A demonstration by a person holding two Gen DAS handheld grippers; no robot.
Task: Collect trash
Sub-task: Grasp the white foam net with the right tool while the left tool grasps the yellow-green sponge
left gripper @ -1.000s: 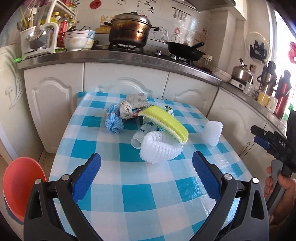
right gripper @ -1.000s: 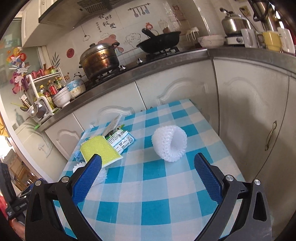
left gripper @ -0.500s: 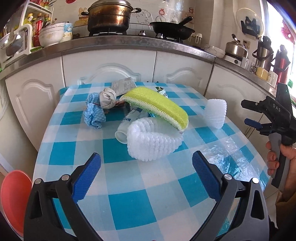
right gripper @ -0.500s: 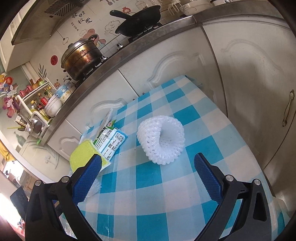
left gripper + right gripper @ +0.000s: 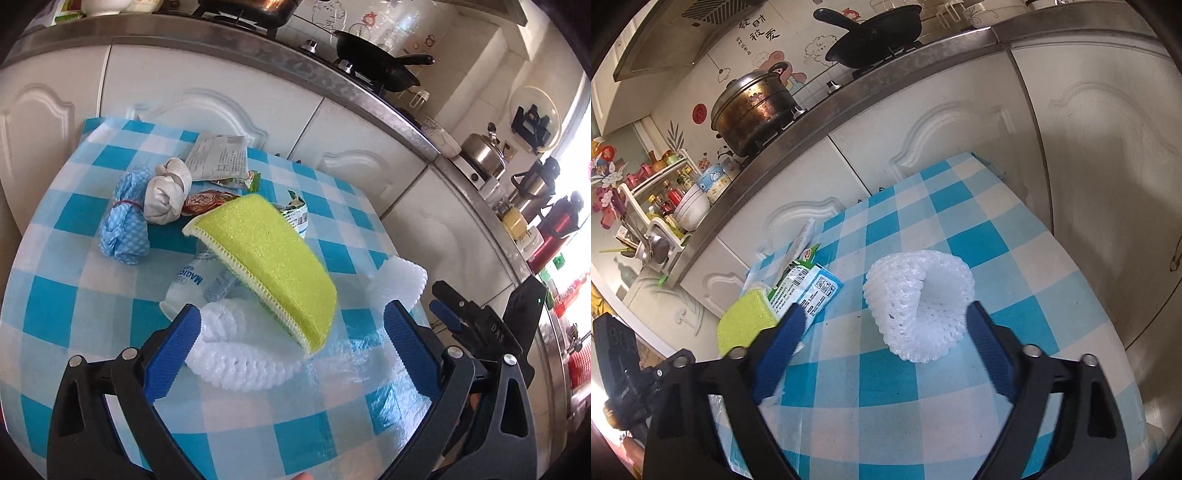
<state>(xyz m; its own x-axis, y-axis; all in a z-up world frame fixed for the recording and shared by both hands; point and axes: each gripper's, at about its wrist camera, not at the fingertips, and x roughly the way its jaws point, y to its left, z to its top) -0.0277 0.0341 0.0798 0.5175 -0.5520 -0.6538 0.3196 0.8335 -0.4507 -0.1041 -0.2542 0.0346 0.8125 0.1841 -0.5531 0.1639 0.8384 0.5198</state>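
Trash lies scattered on our table (image 5: 66, 295) with its blue-and-white checked cloth, in front of white kitchen cabinets (image 5: 207, 88). Our left gripper (image 5: 291, 328) hangs low over the pile with its jaws wide apart; a white foam net (image 5: 240, 354) lies between the blue pads, the left pad at its edge, with no sign of a squeeze. A yellow sponge (image 5: 269, 258) leans over that net and over a small white bottle (image 5: 188, 280). Farther back we see a blue cloth bundle (image 5: 123, 229), a knotted white rag (image 5: 166, 195) and some flat wrappers (image 5: 219, 157).

Our right gripper (image 5: 886, 332) has just been closing its jaws, yet they stand apart around a second foam net (image 5: 919, 306). The right pad sits just beside the net's rim; we cannot tell whether it touches. A blue-and-white wrapper (image 5: 809, 291) lies near the left pad, partly over the sponge (image 5: 742, 325).

On the counter behind stand a large pot (image 5: 753, 110) and a black pan (image 5: 875, 44).
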